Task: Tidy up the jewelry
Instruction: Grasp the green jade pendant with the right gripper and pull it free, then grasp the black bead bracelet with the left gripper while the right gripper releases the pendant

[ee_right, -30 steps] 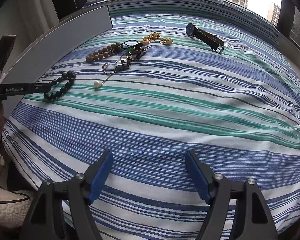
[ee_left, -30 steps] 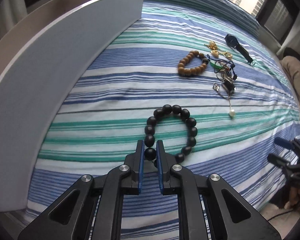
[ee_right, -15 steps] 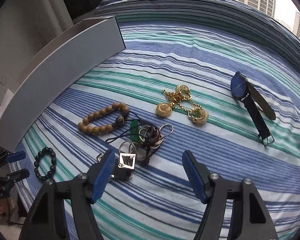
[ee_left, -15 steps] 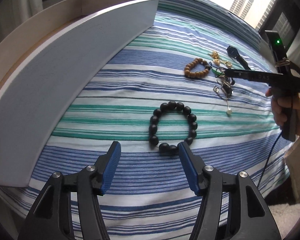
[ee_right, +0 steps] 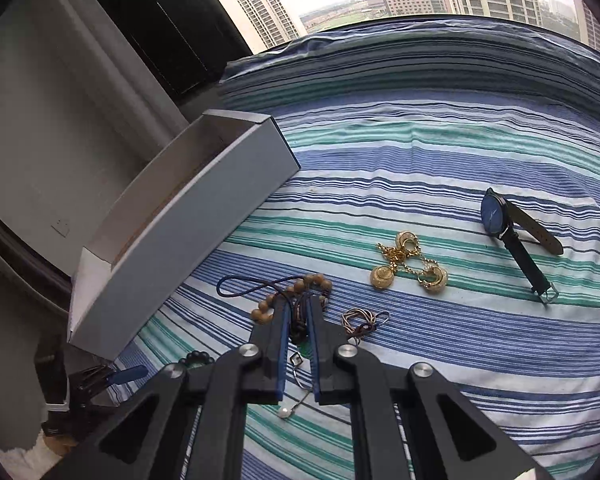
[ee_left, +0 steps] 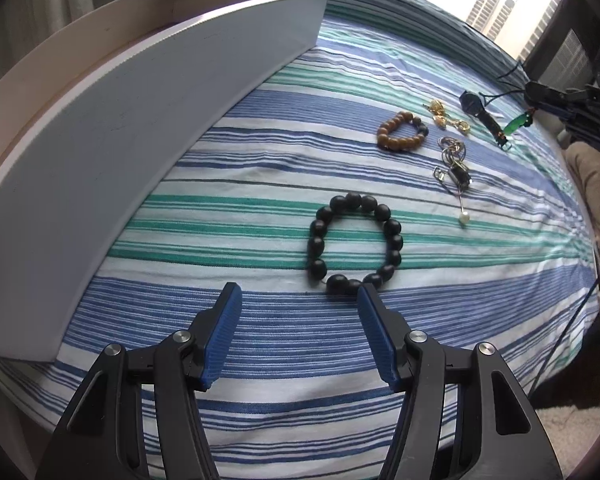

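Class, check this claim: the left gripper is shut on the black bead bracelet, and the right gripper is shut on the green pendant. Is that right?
No. The left gripper is open; the black bead bracelet lies ungripped on the bedsheet just beyond its fingertips, as the left wrist view shows. The right gripper is shut on the green pendant.

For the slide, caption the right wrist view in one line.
Right claw pinches a green pendant on a dark cord above the striped bedspread, gold earrings and a watch beyond.
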Tool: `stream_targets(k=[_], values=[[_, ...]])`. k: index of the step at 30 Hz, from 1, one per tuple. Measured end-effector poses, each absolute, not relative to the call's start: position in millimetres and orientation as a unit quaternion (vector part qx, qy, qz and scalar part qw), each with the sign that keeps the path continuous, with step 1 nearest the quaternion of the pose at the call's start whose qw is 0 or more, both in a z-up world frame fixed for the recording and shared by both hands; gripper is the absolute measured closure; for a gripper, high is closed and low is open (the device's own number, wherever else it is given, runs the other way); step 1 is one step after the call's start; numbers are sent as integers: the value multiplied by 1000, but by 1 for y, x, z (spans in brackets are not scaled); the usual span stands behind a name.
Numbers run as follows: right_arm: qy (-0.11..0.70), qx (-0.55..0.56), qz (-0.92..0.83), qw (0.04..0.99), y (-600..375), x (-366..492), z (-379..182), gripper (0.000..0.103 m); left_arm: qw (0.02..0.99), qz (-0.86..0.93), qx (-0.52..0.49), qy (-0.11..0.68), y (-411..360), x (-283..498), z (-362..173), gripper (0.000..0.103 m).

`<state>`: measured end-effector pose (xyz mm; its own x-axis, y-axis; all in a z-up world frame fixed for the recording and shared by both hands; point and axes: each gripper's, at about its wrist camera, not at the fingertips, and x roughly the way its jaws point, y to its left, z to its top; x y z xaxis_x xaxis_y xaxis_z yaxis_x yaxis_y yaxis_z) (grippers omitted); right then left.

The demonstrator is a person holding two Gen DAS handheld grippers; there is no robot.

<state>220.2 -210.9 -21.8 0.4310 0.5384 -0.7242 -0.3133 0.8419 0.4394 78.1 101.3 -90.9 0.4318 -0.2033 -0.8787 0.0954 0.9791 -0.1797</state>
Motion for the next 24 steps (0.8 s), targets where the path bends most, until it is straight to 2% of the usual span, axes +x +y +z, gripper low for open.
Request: stream_targets(k=[5,10,13,14,16,18,24], values=[[499,164,253,813,-234,192,-19,94,846,-86,-44,525,103,75,-88,39],[555,175,182,793,-270,155,-59,94,845,-88,-41,526,101,74,-87,36],[579,188,124,784,-298,138,-88,88,845,-90,-32,527,99,75,-86,33],[580,205,110,781,-309,133,-93,77,845,-91,-30,526,99,75,-84,31],[570,238,91,781,-332,124,-95,69,847,-91,-30,523,100,75,-81,27],[557,240,77,792,-345,117,-89,69,850,-87,-31,519,104,77,-78,23],[547,184,57,815,-349,107,-75,68,845,-77,-27,528,112,83,-82,23]])
